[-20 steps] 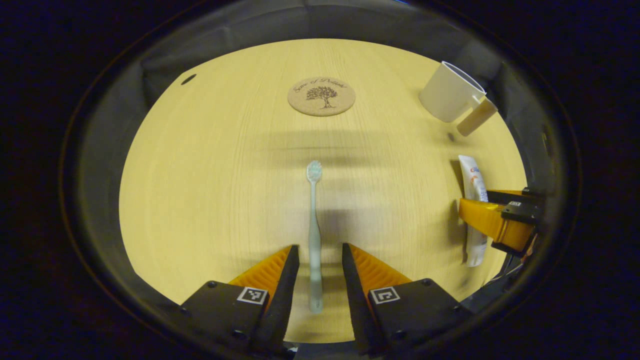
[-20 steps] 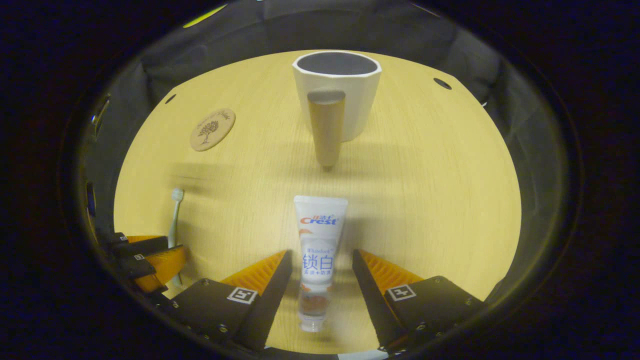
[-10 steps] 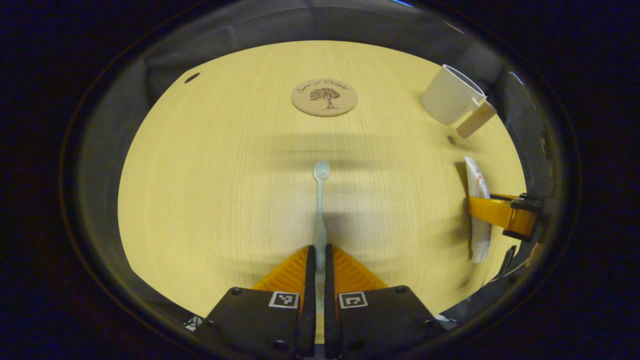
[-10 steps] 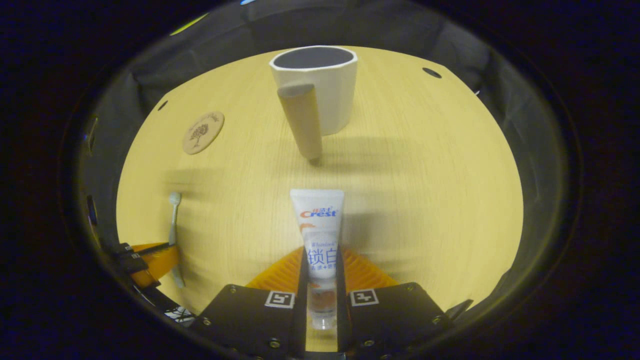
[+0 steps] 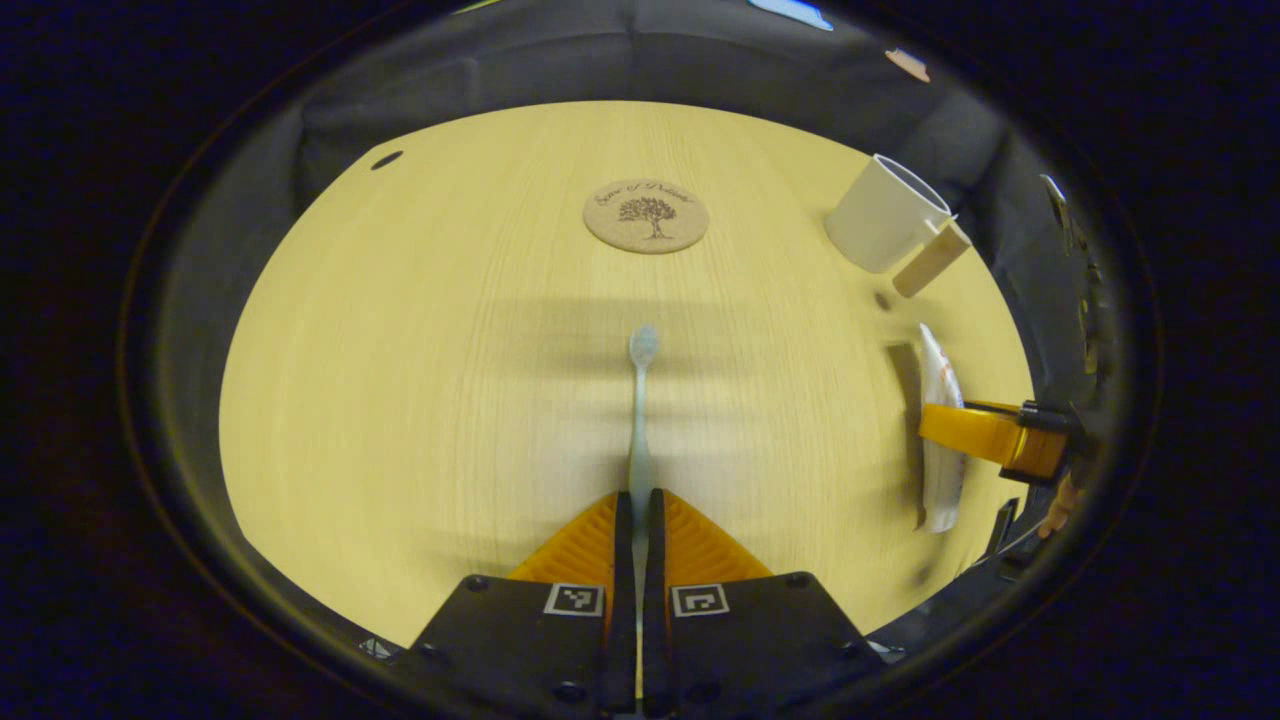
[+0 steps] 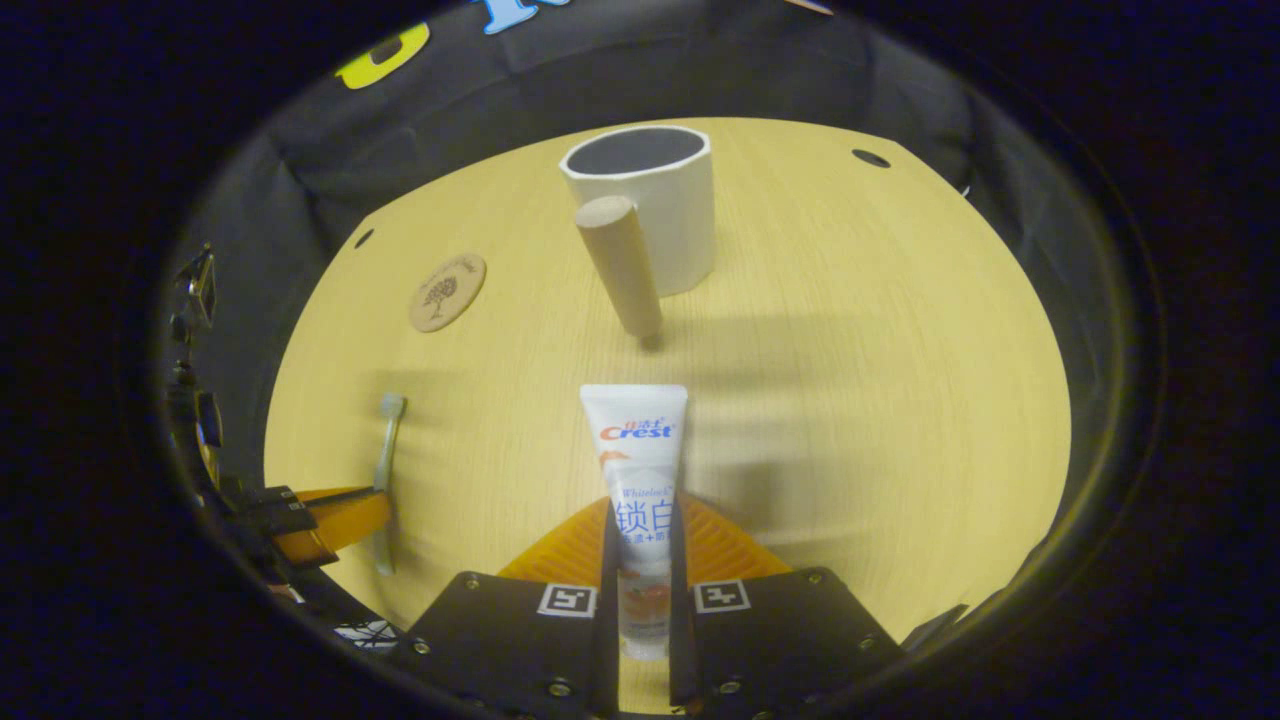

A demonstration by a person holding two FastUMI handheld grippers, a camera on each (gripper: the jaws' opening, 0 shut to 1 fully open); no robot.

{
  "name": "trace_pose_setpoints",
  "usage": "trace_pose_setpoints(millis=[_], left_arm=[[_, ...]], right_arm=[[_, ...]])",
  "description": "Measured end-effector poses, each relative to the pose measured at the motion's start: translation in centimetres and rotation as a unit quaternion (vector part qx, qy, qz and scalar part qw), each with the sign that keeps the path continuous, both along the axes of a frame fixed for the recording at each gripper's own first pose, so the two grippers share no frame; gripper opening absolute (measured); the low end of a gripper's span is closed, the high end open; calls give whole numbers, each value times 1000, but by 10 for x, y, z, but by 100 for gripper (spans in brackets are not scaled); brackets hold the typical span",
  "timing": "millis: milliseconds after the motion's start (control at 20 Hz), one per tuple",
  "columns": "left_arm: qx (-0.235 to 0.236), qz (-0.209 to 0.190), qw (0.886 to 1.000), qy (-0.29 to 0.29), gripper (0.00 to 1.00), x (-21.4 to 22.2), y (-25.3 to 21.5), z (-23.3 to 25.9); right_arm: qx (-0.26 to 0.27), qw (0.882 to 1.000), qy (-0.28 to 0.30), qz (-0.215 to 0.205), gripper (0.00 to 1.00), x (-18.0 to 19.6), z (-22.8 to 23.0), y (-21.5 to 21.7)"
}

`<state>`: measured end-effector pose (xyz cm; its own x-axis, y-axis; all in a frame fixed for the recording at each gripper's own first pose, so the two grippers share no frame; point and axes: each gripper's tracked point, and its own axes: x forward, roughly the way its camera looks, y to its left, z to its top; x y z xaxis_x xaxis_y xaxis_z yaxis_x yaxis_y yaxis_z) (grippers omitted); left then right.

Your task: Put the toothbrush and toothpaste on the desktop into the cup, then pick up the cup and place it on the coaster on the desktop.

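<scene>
My left gripper point(image 5: 637, 505) is shut on the handle of a pale toothbrush point(image 5: 640, 400), whose head points toward the coaster. My right gripper point(image 6: 645, 520) is shut on the lower half of a white toothpaste tube point(image 6: 635, 450), cap toward the camera. A white cup point(image 6: 645, 200) with a wooden peg handle stands upright just beyond the tube; it shows at the far right in the left gripper view point(image 5: 885, 225). A round cork coaster point(image 5: 646, 215) with a tree print lies on the pale wooden desktop point(image 5: 420, 360). Each gripper appears at the other view's edge, left gripper point(image 6: 335, 520), right gripper point(image 5: 985, 435).
The round desktop is ringed by the black cloth wall point(image 6: 420, 130). Small dark holes sit near its rim point(image 5: 386, 159) point(image 6: 870, 158). The coaster point(image 6: 447, 291) lies left of the cup in the right gripper view.
Both grippers went from open around their objects to shut on them. Both views then rose slightly, and the toothbrush and the tube look lifted a little off the desktop.
</scene>
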<state>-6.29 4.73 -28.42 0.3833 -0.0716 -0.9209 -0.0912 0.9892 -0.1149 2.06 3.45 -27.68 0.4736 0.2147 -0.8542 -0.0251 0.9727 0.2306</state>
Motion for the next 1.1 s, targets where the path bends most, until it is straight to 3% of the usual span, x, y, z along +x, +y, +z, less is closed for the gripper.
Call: trace_pose_setpoints(millis=[450,850,1100], left_arm=[[-22,1,997,-73,8,10,-4,23],[-58,5,974,-218,7,26,-15,74],[-69,15,961,-268,8,43,-12,86]], right_arm=[[5,998,-62,12,21,6,13,-3],[42,980,-196,7,21,12,52,0],[56,964,-262,0,21,16,86,7]])
